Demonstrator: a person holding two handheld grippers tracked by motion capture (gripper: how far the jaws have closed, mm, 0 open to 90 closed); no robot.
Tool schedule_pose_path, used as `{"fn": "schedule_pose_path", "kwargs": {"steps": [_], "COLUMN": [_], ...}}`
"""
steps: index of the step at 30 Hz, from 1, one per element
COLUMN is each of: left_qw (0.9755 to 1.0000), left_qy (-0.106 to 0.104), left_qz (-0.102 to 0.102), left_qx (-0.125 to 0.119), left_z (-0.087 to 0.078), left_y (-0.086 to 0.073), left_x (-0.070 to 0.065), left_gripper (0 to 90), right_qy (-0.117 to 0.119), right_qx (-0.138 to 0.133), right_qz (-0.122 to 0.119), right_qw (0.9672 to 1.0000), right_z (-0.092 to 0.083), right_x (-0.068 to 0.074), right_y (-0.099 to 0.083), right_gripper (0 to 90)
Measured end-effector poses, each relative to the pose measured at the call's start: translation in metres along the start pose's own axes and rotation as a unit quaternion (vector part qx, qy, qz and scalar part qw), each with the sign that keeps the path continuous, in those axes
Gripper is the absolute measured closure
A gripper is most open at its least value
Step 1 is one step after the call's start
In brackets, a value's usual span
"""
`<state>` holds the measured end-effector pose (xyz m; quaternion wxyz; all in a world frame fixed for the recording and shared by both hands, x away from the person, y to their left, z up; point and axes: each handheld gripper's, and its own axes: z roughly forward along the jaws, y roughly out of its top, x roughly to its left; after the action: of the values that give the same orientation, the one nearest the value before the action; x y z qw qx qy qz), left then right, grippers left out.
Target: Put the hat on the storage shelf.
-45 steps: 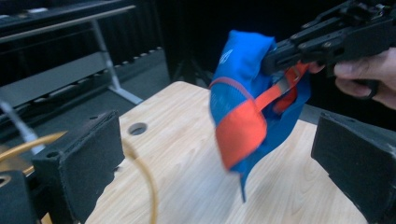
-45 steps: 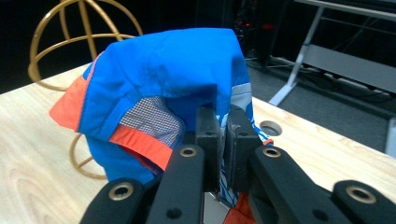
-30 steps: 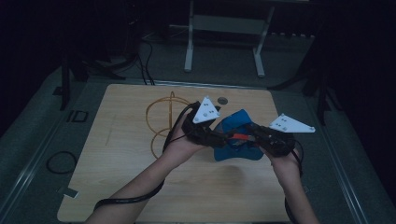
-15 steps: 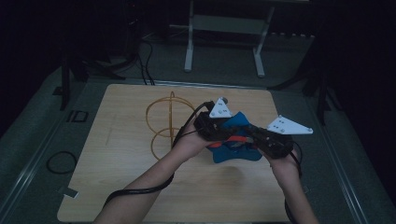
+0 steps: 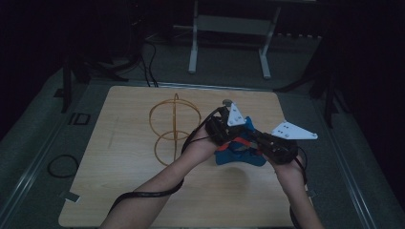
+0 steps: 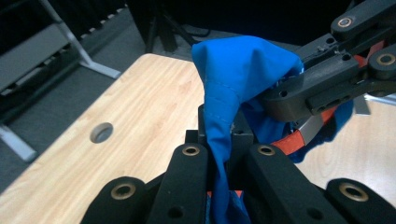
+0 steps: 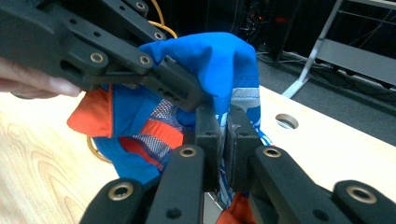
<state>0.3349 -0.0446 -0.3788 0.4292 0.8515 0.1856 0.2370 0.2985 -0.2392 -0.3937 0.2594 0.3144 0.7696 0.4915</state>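
Both grips are made: the left hand-held gripper (image 6: pixel 219 140), jaws just closed, and the right hand-held gripper (image 7: pixel 223 135) pinch the blue garment (image 5: pixel 239 151) between them above the worktop (image 5: pixel 124 157); handling it remains.

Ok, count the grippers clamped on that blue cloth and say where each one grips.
2. The left gripper pinches a fold of the blue cloth from the near-left side, its jaws having just closed on it; the right gripper clamps the cloth's raised edge from the right, close beside it.

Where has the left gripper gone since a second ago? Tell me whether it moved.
Yes. The left gripper shifted right, away from the wire hoop frame, and its jaws have just closed on the blue cloth.
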Motion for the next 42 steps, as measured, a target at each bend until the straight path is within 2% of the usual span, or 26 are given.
{"fn": "schedule_pose_path", "kwargs": {"steps": [4,7,8,10,12,13,14,17,19,20,21,22,24,25,27,28,30,33,34,35,36,38,39,42], "left_qw": [0.9997,0.9987,0.9979,0.9968,0.996,0.9945,0.9938,0.9909,0.9883,0.9865,0.9856,0.9856,0.9813,0.9797,0.9746,0.9724,0.9673,0.9581,0.9555,0.9541,0.951,0.9471,0.9443,0.9303], "left_qy": [0.01,0.028,0.038,0.043,0.049,0.054,0.055,0.062,0.06,0.069,0.077,0.066,0.068,0.052,0.047,0.033,0.023,-0.016,-0.032,-0.037,-0.061,-0.071,-0.085,-0.128], "left_qz": [0.02,0.031,0.04,0.049,0.056,0.061,0.063,0.075,0.086,0.09,0.088,0.082,0.092,0.096,0.111,0.114,0.127,0.137,0.136,0.133,0.125,0.117,0.109,0.086], "left_qx": [-0.014,-0.028,-0.034,-0.047,-0.05,-0.066,-0.073,-0.092,-0.111,-0.118,-0.123,-0.132,-0.155,-0.168,-0.189,-0.201,-0.218,-0.251,-0.26,-0.266,-0.276,-0.29,-0.299,-0.333], "left_z": [-0.005,-0.01,-0.013,-0.016,-0.018,-0.023,-0.026,-0.035,-0.043,-0.046,-0.049,-0.053,-0.058,-0.061,-0.066,-0.068,-0.072,-0.077,-0.077,-0.078,-0.078,-0.078,-0.077,-0.077], "left_y": [0.002,0.005,0.005,0.006,0.007,0.006,0.006,0.006,0.004,0.003,0.002,0.0,-0.004,-0.006,-0.011,-0.014,-0.018,-0.025,-0.028,-0.03,-0.033,-0.037,-0.038,-0.044], "left_x": [-0.003,-0.005,-0.007,-0.009,-0.01,-0.011,-0.011,-0.007,-0.002,0.0,0.003,0.007,0.012,0.015,0.019,0.02,0.023,0.03,0.032,0.033,0.037,0.039,0.041,0.046], "left_gripper": [89.3,89.3,89.3,89.3,89.3,89.3,89.3,89.2,89.2,89.2,89.2,89.2,89.1,89.1,89.1,89.1,89.1,89.1,89.1,89.0,89.0,89.0,89.0,89.0], "right_qy": [0.006,0.014,0.016,0.02,0.025,0.025,0.03,0.029,0.024,0.025,0.025,0.022,0.02,0.019,0.028,0.037,0.042,0.056,0.06,0.062,0.066,0.074,0.078,0.097], "right_qx": [-0.007,-0.018,-0.021,-0.032,-0.036,-0.041,-0.053,-0.067,-0.077,-0.082,-0.086,-0.087,-0.092,-0.094,-0.095,-0.094,-0.091,-0.086,-0.083,-0.081,-0.078,-0.073,-0.07,-0.07], "right_qz": [0.011,0.013,0.014,0.011,0.01,0.007,0.008,0.005,0.003,0.004,0.004,0.002,0.0,0.001,0.002,0.001,-0.002,-0.006,-0.009,-0.013,-0.015,-0.021,-0.023,-0.029], "right_qw": [0.9999,0.9997,0.9996,0.9992,0.999,0.9988,0.9981,0.9973,0.9968,0.9963,0.996,0.996,0.9956,0.9954,0.9951,0.9949,0.9949,0.9947,0.9947,0.9947,0.9946,0.9944,0.9942,0.9923], "right_z": [-0.005,-0.013,-0.016,-0.024,-0.029,-0.033,-0.043,-0.056,-0.066,-0.069,-0.073,-0.075,-0.08,-0.081,-0.083,-0.083,-0.082,-0.078,-0.077,-0.076,-0.074,-0.071,-0.07,-0.067], "right_x": [-0.002,-0.001,0.0,0.003,0.005,0.006,0.008,0.007,0.005,0.004,0.003,0.002,0.0,-0.001,-0.004,-0.004,-0.004,-0.001,0.0,0.002,0.004,0.007,0.009,0.014], "right_y": [0.0,0.0,0.0,0.001,0.001,0.001,0.002,0.004,0.005,0.006,0.006,0.006,0.007,0.007,0.007,0.007,0.007,0.007,0.006,0.006,0.006,0.006,0.006,0.005], "right_gripper": [83.3,80.2,78.8,75.6,74.9,72.5,68.3,59.0,56.2,54.9,53.9,52.5,49.8,49.1,47.6,47.2,48.8,52.1,53.8,54.2,54.9,56.2,56.5,57.2]}}
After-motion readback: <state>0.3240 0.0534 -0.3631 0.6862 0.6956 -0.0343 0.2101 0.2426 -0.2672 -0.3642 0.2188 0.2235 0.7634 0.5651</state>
